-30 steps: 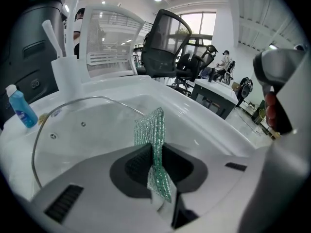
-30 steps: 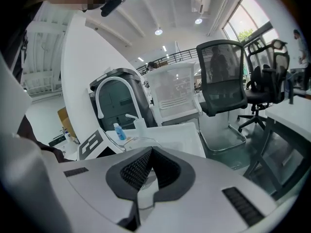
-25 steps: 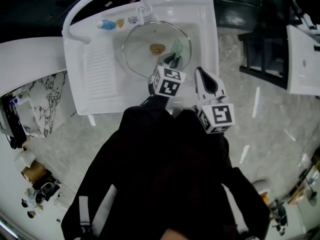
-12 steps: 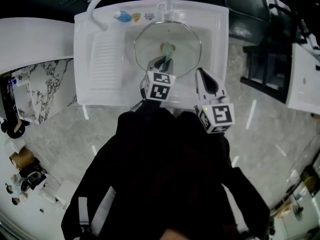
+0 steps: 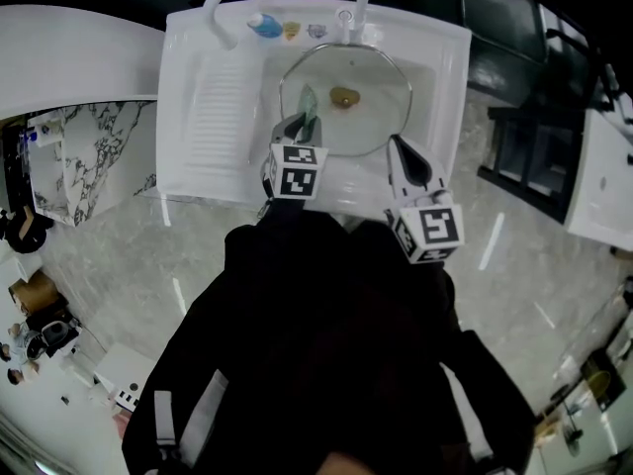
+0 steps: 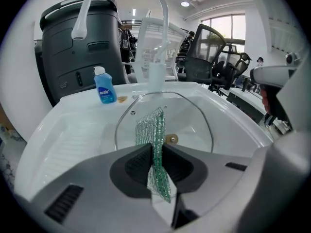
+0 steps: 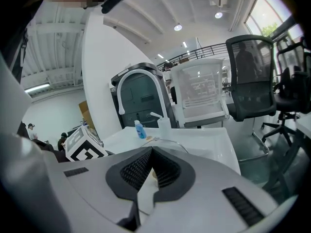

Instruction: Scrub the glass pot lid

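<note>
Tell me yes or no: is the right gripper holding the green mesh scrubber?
No, the green mesh scrubber is clamped in the left gripper, while the right gripper has its jaws closed on nothing.

One glass lid, one mesh scrubber, one blue bottle, perhaps two trinkets, one left gripper, one right gripper.

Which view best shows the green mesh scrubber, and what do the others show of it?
The left gripper view: the scrubber fills the centre, clamped in the left hand-held gripper, its mesh weave clear against the glass lid. The head view shows only a small green sliver. The right gripper view does not show it.
</note>
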{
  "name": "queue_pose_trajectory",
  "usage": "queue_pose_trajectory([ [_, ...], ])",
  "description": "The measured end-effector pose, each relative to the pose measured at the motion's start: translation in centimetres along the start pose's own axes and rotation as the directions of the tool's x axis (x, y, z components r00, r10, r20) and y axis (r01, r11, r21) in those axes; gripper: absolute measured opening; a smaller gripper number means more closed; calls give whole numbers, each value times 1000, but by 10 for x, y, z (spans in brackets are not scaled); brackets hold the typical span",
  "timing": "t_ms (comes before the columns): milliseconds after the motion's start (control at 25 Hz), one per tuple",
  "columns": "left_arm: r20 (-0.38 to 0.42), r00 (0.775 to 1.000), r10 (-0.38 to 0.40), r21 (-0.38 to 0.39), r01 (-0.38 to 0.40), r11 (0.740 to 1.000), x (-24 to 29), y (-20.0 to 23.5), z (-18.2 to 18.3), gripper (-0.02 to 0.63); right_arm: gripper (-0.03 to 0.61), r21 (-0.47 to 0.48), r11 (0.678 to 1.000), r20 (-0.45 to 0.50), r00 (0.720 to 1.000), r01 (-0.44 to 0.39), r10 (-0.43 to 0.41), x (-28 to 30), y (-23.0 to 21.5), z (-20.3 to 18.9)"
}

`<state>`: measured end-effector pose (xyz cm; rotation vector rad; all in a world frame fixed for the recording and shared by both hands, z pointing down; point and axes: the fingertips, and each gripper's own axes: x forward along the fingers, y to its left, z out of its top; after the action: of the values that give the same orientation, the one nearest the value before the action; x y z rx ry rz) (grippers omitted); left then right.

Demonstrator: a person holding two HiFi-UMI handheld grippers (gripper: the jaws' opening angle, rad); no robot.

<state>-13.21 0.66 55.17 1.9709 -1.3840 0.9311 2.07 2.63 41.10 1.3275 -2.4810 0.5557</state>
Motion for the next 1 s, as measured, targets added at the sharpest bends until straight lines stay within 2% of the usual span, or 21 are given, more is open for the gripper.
queue_pose_trajectory([
  [240, -1, 998, 68, 16, -68, 998, -10, 23, -5, 63, 3, 0, 1000, -8, 1000, -5, 5, 3, 1, -3],
  [400, 8, 990, 141, 35, -141, 989, -22, 36, -5, 63, 3, 6, 1000, -12, 1000, -1, 1, 4, -1, -5],
  [560, -27, 980, 197, 7, -197, 980, -21, 52, -18, 63, 2, 8, 1000, -16, 1000, 5, -5, 3, -2, -6],
  [800, -119, 977, 179, -33, -184, 982, -3, 56, -39, 63, 3, 11, 1000, -23, 1000, 17, -17, 0, -3, -7],
  [1000, -159, 977, 143, -74, -156, 985, 10, 53, -48, 63, 2, 12, 1000, -22, 999, 26, -25, -1, -6, -10],
])
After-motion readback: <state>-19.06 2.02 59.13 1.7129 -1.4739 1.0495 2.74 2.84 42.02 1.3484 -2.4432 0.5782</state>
